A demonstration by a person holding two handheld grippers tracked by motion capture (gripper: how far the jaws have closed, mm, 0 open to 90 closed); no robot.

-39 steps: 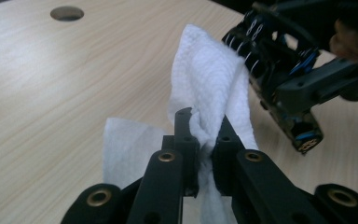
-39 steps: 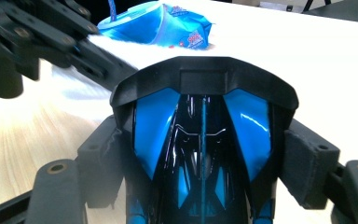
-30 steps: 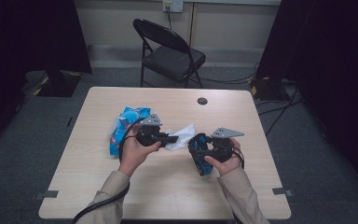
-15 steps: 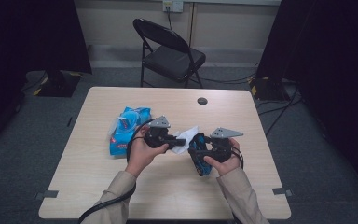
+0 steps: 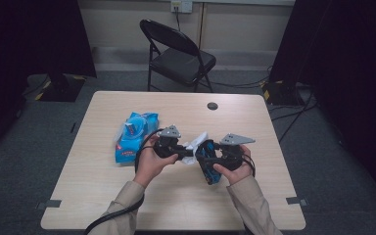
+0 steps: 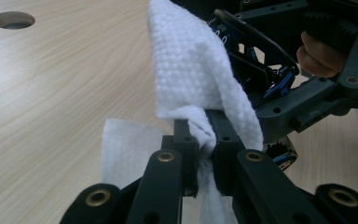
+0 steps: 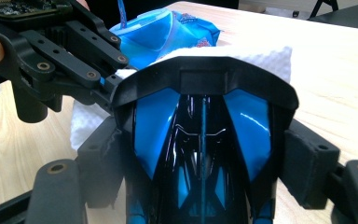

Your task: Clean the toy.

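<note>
A blue and black toy car (image 7: 203, 140) is clamped between the pads of my right gripper (image 7: 205, 161), nose toward the camera. In the high view the toy car (image 5: 208, 164) sits in my right gripper (image 5: 206, 159) near the table's middle. My left gripper (image 6: 205, 140) is shut on a white wipe (image 6: 191, 70), which drapes over its jaws and rests against the car's front. From above, the left gripper (image 5: 188, 152) meets the car with the wipe (image 5: 197, 143) bunched between them. A blue wipes pack (image 5: 134, 134) lies to the left; the same pack (image 7: 168, 32) shows behind the car.
The light wooden table (image 5: 103, 196) has a round cable hole (image 5: 212, 105) near its far edge. A black folding chair (image 5: 178, 54) stands beyond the table. Cables (image 5: 279, 83) run over the grey floor at the right.
My left gripper has moved right with the wipe, from beside the pack up against the car. The right gripper and car have stayed nearly still.
</note>
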